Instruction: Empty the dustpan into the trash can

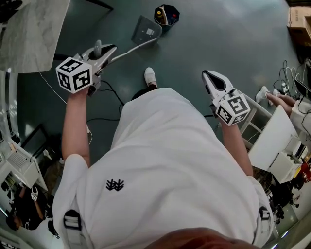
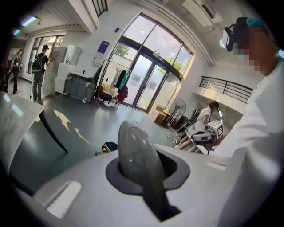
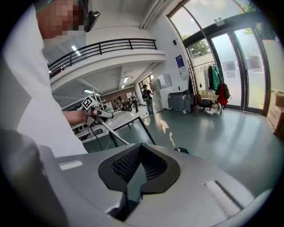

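In the head view a grey dustpan (image 1: 146, 30) rests on the dark floor, right beside a small dark trash can (image 1: 166, 14) with colourful items inside. Its long pale handle (image 1: 130, 49) slants back to my left gripper (image 1: 103, 54), which is shut on the handle's upper end. The left gripper view shows that rounded grey handle end (image 2: 138, 165) sticking up between the closed jaws, with the trash can (image 2: 108, 146) small beyond. My right gripper (image 1: 214, 80) is held at my right side, shut with nothing in it. The right gripper view shows its jaws meeting on empty air.
A marble-topped table (image 1: 29, 34) stands at the far left. Black cables (image 1: 108, 88) trail on the floor near my shoe (image 1: 150, 76). A white shelf cart (image 1: 272, 141) and a seated person (image 1: 291, 103) are at the right, and a cardboard box (image 1: 296, 19) sits at the top right.
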Motion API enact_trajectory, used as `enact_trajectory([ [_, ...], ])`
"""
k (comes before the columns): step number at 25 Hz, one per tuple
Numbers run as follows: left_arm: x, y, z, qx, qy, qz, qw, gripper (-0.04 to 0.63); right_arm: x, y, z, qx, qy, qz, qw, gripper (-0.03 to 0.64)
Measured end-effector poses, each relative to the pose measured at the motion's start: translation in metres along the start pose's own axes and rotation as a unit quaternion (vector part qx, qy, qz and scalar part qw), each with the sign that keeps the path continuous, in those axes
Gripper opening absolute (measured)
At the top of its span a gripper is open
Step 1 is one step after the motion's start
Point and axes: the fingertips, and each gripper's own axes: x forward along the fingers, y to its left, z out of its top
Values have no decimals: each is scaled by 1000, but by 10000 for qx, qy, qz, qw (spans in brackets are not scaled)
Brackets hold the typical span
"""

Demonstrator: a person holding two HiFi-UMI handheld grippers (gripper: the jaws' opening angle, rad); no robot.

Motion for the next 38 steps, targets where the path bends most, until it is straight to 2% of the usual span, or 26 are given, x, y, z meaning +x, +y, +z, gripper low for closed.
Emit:
enact_trajectory([
  [4, 3, -15, -11, 328, 435, 3, 9985, 89, -16, -6, -19, 86, 31, 26, 10000, 2],
  [8, 1, -19, -23, 399, 745, 5, 9964, 87, -17, -4, -28, 139, 22, 139, 9998, 2],
  [17, 5, -33, -47, 425, 980, 92, 9942, 89, -12, 7, -29, 30, -34, 373, 9993, 2],
  [23, 3, -32, -54, 508, 1125, 10, 9923, 89, 1, 6, -19, -109, -33, 394, 9992, 2],
  [32, 3, -8, -66, 962, 1730, -257, 9799, 89, 44, -1, -1, -127, 78, 347, 9993, 2],
  [38, 10, 9, -72, 1345, 2121, -545, 9664, 89, 80, -10, 14, -237, 245, 296, 9990, 2],
])
